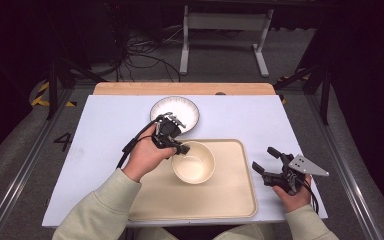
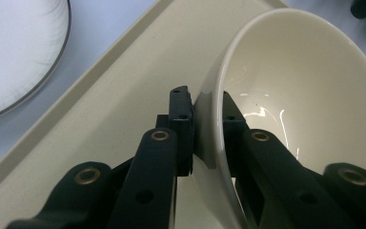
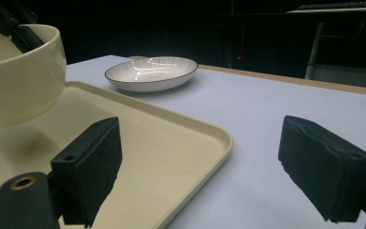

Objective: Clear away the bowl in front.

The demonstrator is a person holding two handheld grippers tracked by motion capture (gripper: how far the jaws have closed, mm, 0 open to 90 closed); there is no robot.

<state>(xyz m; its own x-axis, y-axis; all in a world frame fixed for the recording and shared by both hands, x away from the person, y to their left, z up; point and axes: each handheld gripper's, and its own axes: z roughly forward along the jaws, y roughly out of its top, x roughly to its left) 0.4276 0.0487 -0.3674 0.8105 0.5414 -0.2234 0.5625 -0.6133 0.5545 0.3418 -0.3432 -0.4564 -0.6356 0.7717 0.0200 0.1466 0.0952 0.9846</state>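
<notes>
A: We have the left gripper (image 1: 180,147) clamped on the rim of the cream bowl (image 1: 194,162), one jaw outside the wall and one inside. The left gripper view shows the rim pinched between the two pads.

B: And the bowl sits over the beige tray (image 1: 230,200), toward its far left part. In the right gripper view it looks lifted, with a shadow on the tray beneath it, though we cannot be sure how far clear it is.

A: That's our worry. We hold it by one edge only, on a smooth glazed wall. If the grip is light, the bowl may pivot between the pads and swing down, or slip out and land on the tray.

B: It already looks tilted in the left gripper view. A quick turn of the wrist would make that worse.

A: The white plate (image 1: 175,111) with the dark rim lies just beyond the tray's far edge, near our left hand (image 1: 147,157). If we carry the bowl that way too low, we could knock it against the tray's raised lip or the plate.

B: The right gripper (image 1: 267,160) gives no support. Its jaws stand wide apart, empty, near the tray's right edge above the white table (image 1: 105,130).

A: So any slip is ours alone to catch.
</notes>
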